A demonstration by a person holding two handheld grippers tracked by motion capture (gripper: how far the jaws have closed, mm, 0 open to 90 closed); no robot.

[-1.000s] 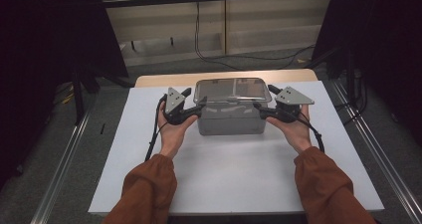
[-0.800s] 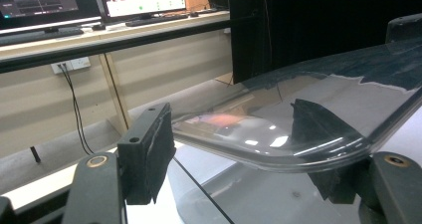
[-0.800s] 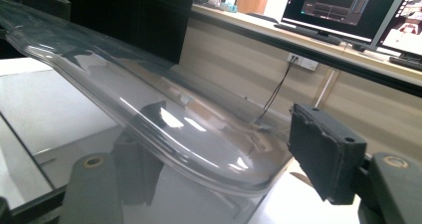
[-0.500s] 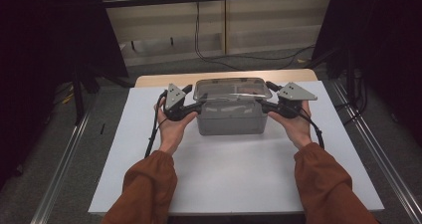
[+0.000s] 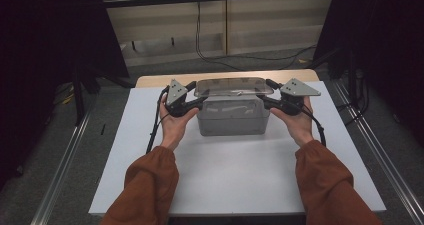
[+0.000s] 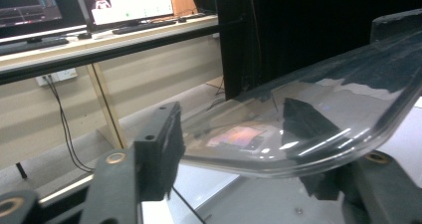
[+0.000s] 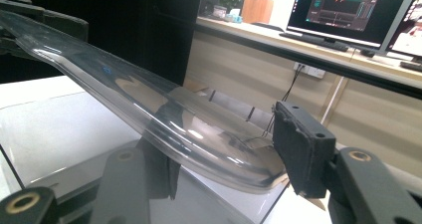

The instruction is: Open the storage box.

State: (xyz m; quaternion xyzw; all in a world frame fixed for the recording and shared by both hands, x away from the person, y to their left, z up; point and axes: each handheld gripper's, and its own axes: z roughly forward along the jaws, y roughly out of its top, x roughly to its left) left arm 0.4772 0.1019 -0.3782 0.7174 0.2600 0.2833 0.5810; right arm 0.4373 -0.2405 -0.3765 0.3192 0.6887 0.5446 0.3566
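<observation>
Above the grey container [image 5: 231,117], toward the far side of the white table [image 5: 235,170], a clear plastic lid [image 5: 233,86] is held raised. The left gripper [image 5: 199,103] pinches its left edge between both jaws; the right gripper [image 5: 263,101] pinches its right edge likewise. Each gripper view shows the lid's rim [image 6: 278,169] [image 7: 214,169] lying between that gripper's black pads.

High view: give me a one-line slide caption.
Both grippers, left and right, hold a clear lid above a grey box.

Dim, dark-edged scene; soft gripper views, glare on clear lid [image 6: 318,134].
</observation>
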